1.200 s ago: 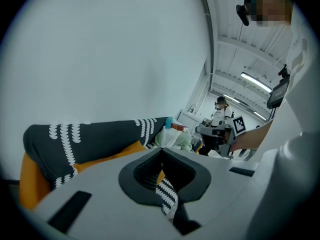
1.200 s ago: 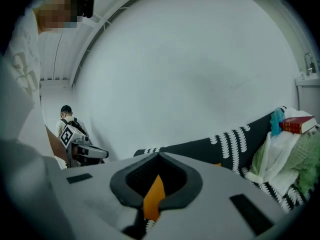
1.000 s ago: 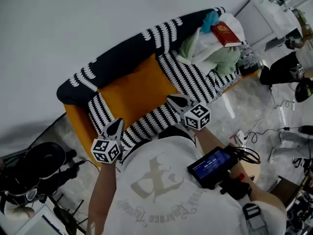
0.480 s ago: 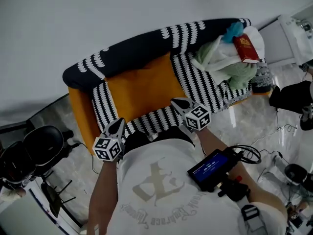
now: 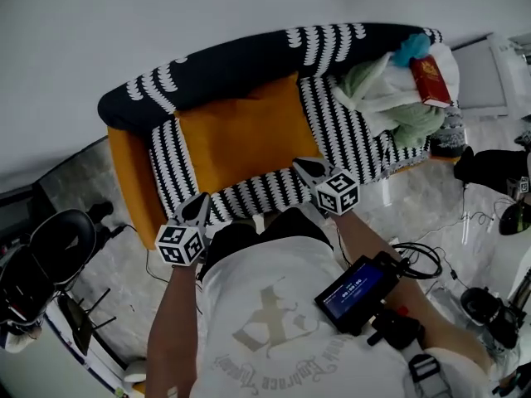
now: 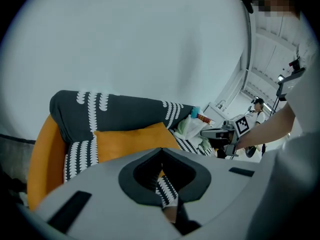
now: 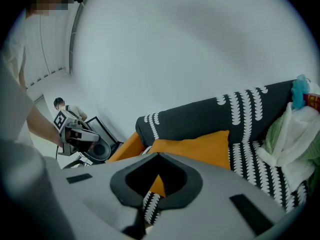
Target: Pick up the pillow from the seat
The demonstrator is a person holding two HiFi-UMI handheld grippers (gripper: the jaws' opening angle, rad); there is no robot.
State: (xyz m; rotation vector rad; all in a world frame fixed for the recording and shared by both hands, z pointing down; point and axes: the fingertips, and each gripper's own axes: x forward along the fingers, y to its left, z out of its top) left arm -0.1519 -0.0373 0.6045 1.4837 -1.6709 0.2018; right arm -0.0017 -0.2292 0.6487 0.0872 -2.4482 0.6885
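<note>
An orange pillow (image 5: pixel 241 131) lies on the seat of a black-and-white patterned sofa (image 5: pixel 332 139), leaning against the dark backrest (image 5: pixel 241 56). My left gripper (image 5: pixel 199 202) hangs shut over the seat's front edge, near the pillow's lower left corner. Level with the pillow's lower right corner, my right gripper (image 5: pixel 301 167) is also shut and holds nothing. The left gripper view has the pillow (image 6: pixel 132 140) beyond its closed jaws, with the right gripper (image 6: pixel 224 133) off to the side. The right gripper view shows the pillow (image 7: pixel 197 146) ahead and the left gripper (image 7: pixel 75 130) at far left.
A heap of white and green cloth (image 5: pixel 386 98) with a red book (image 5: pixel 430 77) fills the sofa's right end. The sofa has an orange left side (image 5: pixel 129 181). A black chair (image 5: pixel 50 251) stands at the left, and cables (image 5: pixel 436 255) lie on the marble floor at the right.
The head view has swung, so the sofa now sits more to the left and level. Both grippers stay shut at the seat's front edge, hardly moved.
</note>
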